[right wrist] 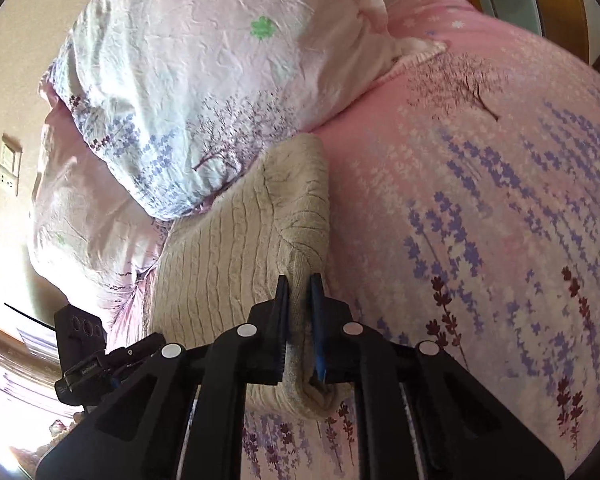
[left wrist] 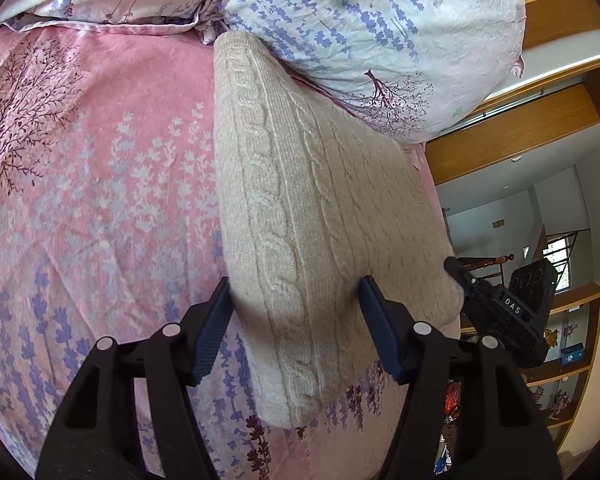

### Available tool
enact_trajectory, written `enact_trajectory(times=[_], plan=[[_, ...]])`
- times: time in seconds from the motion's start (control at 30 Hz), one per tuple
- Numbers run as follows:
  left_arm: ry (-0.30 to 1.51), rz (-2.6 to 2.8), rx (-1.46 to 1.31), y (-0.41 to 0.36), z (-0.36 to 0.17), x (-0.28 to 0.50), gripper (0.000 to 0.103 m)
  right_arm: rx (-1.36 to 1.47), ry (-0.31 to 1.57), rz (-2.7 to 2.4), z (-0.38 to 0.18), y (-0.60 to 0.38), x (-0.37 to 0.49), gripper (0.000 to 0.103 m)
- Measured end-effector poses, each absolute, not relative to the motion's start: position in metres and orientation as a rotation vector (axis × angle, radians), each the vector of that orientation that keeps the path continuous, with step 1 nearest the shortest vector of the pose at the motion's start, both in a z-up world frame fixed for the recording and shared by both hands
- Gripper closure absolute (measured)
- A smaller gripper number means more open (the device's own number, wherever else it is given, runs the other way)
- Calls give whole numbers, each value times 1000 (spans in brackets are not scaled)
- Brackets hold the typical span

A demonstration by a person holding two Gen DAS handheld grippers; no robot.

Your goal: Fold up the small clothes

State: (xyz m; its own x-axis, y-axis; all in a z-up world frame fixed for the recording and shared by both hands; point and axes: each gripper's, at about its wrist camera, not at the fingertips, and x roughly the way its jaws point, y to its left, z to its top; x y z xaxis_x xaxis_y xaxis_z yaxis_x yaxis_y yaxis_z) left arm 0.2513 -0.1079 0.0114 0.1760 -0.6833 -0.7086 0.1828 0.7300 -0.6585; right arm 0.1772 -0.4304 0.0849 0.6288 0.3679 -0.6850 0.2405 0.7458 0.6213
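Observation:
A beige cable-knit sweater (left wrist: 300, 208) lies folded on a pink floral bed, its far end against a pillow. My left gripper (left wrist: 294, 292) is open, its jaws standing either side of the sweater's near part without pinching it. In the right wrist view the same sweater (right wrist: 240, 240) shows its ribbed side. My right gripper (right wrist: 300, 284) is shut on the sweater's near right edge, with a fold of knit squeezed between the blue pads. The right gripper's body also shows in the left wrist view (left wrist: 500, 304) at the sweater's right edge.
A white-and-lavender pillow (left wrist: 372, 32) (right wrist: 188, 92) lies at the head of the bed, touching the sweater. The pink floral sheet (left wrist: 100, 184) (right wrist: 480, 220) spreads wide beside it. Wooden shelves (left wrist: 572, 360) and a room beyond the bed's edge stand at the right.

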Motion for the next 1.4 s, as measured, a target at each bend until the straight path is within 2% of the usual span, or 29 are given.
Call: enact_trajectory(times=[0.13, 0.27, 0.5, 0.57, 0.6, 0.63, 0.67, 0.7, 0.87, 1.03, 1.2, 1.3, 1.37, 1.4], plan=[[1253, -655, -479, -107, 15, 247, 40, 648, 871, 22, 103, -429, 178, 93], [1284, -662, -471, -112, 7, 243, 40, 564, 1018, -26, 68, -423, 180, 93], [1275, -677, -468, -112, 9, 241, 36, 608, 1056, -17, 45, -427, 181, 92], [1254, -668, -506, -105, 11, 244, 29, 662, 1036, 3, 48, -437, 181, 82], [1234, -663, -528, -101, 13, 247, 27, 701, 1020, 11, 51, -443, 180, 66], [1211, -656, -551, -97, 16, 249, 23, 748, 1000, 18, 52, -450, 179, 44], [1191, -651, -572, -93, 18, 253, 22, 800, 973, 25, 53, -458, 179, 35], [1174, -646, -588, -90, 21, 257, 22, 842, 949, 33, 53, -465, 180, 30], [1181, -617, -609, -86, 22, 279, 21, 986, 955, 98, 38, -479, 203, 30], [1211, -616, -606, -92, 17, 294, 23, 959, 1016, 137, 25, -467, 226, 30], [1256, -616, -609, -99, 8, 303, 33, 962, 1056, 211, 16, -456, 235, 31], [1261, -617, -648, -97, 3, 305, 39, 1000, 1076, 290, 9, -447, 237, 45], [1267, -617, -676, -93, 1, 305, 47, 988, 1071, 301, 8, -440, 235, 51], [1266, -618, -690, -86, 0, 302, 49, 989, 1083, 307, 6, -439, 237, 60]])
